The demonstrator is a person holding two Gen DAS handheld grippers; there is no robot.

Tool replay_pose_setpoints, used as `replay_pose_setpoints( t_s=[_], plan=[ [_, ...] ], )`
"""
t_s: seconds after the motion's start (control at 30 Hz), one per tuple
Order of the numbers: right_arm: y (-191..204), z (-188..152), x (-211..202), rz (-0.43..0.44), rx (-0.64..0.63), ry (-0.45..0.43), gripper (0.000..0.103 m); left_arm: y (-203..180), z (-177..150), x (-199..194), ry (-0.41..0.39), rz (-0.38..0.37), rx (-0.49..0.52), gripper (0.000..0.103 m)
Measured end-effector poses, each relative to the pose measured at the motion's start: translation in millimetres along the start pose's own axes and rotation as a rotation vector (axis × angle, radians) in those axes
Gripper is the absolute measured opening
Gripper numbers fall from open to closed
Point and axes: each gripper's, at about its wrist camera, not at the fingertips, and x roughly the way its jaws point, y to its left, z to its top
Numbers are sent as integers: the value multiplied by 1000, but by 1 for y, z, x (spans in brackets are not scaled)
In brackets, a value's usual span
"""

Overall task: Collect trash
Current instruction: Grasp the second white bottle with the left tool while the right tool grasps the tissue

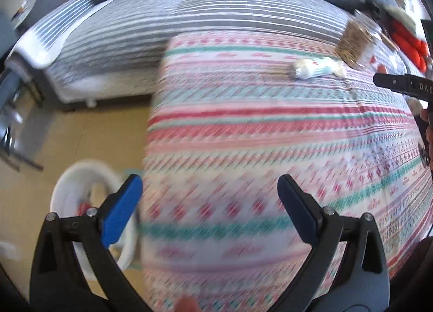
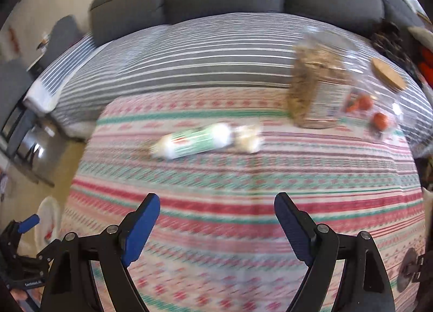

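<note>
In the left wrist view, the left gripper [image 1: 209,190] is sitting at the bottom of the frame with its blue pads spread wide and nothing between them; only the patterned tablecloth [image 1: 243,128] is showing in the gap. The right gripper [image 2: 216,209], low in its own view, is likewise standing released and empty over the same cloth. Both are tilting downward at the table, which suits a search for the next piece to pick up rather than a grasp in hand.

Outward from the left pads, a white bin [image 1: 78,190] is standing on the floor at the lower left of the frame, just beside the table's edge, with something red and white lying inside it. It is placed low and close, likely so trash can be dropped straight off the table side.

The likely trash, a white and green crumpled wrapper [image 2: 194,141], is lying on its side near the middle of the right view, well ahead of the open fingers, with a small pale scrap [image 2: 247,137] just beside its right end. In the left view the same wrapper [image 1: 316,68] is appearing at the upper right.

Further back, at the upper right of the right view, a tall jar of grainy filling [image 2: 314,87] is standing upright, with a round cork-coloured lid [image 2: 388,75] and some tomatoes in clear packaging [image 2: 370,111] near it; these look like kept goods, not waste. Both pictures are blurred.
</note>
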Motion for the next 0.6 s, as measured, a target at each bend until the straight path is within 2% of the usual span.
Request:
replay_pose_setpoints(
  t_s=[0.1, 0.17, 0.3, 0.43, 0.5, 0.6],
  plan=[
    [-32, 5, 14, -22, 85, 23, 88, -33, 28, 17, -2, -9, 77, 99],
    [-50, 8, 25, 4, 130, 52, 88, -56, 45, 29, -4, -9, 130, 99],
    [-73, 8, 40, 13, 152, 69, 88, -96, 76, 51, -1, -22, 221, 99],
    [-96, 6, 58, 4, 166, 68, 88, -132, 105, 72, -11, 5, 320, 99],
    [-102, 5, 66, 0, 173, 70, 88, -145, 117, 81, -20, 9, 349, 94],
    [-108, 6, 75, -4, 164, 63, 88, -158, 135, 101, 6, -13, 358, 79]
  ],
)
